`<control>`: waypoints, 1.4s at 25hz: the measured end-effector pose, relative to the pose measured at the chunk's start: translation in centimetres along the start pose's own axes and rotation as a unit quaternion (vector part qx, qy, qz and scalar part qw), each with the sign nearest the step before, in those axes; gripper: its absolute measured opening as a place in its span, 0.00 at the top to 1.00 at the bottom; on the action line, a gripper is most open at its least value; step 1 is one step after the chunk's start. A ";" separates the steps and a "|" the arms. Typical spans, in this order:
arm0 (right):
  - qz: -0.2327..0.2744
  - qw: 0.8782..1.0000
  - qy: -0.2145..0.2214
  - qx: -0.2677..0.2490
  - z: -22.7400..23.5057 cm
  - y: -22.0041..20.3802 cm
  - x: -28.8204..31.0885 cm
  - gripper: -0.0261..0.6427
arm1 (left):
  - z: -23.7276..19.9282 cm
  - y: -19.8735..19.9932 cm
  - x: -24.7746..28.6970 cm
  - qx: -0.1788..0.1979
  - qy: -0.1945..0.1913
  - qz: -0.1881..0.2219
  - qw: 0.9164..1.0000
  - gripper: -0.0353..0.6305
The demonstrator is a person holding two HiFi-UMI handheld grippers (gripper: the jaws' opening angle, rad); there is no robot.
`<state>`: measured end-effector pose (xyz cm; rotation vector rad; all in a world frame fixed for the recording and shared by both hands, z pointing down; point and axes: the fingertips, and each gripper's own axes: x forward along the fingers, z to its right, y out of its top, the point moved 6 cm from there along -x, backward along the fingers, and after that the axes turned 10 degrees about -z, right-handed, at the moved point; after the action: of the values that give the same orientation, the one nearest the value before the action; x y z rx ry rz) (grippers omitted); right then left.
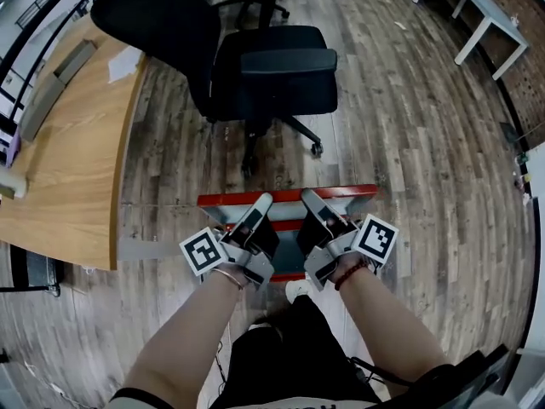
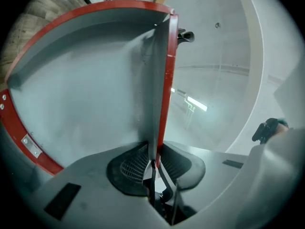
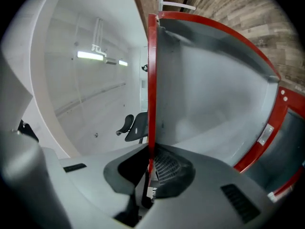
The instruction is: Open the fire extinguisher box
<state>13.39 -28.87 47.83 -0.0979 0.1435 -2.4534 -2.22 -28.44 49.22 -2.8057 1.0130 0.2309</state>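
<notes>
Two grippers are in our hands, and both grip the box (image 1: 358,192), which sits on the wood floor (image 1: 426,126) just in front of us. A black chair (image 1: 272,71) stands beyond it and a desk (image 1: 68,160) lies to the left. Our left gripper (image 1: 258,204) is clamped on the lid (image 2: 95,94), its pads pressed on the thin red-rimmed edge, and the lid's grey face spreads to that view's left. Our right gripper (image 1: 311,198) sits just beside it. Its jaws are closed on the same red edge, with the grey face to that view's right. The marker cubes point outward.
</notes>
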 end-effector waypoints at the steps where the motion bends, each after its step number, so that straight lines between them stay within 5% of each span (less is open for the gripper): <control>1: 0.003 1.000 -0.006 0.011 0.1 0.5 0.4 0.92 | -0.2 0.4 0.4 -0.003 0.006 0.008 1.000 0.85; 16: 0.009 0.987 -0.093 0.134 3.8 6.3 6.1 0.92 | -4.3 6.1 5.0 -0.036 0.084 0.080 0.993 0.90; 29: 0.017 0.984 -0.073 0.159 8.1 8.4 8.9 0.89 | -8.7 9.0 6.1 -0.060 0.059 0.065 0.994 0.89; 35: 0.045 0.979 -0.074 0.184 8.9 8.5 9.2 0.88 | -9.5 9.3 6.4 -0.081 0.082 0.074 0.991 0.89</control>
<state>12.54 -41.88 55.90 -0.1069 -0.3634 -2.3294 -2.48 -41.29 56.41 -2.9359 1.2958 0.1041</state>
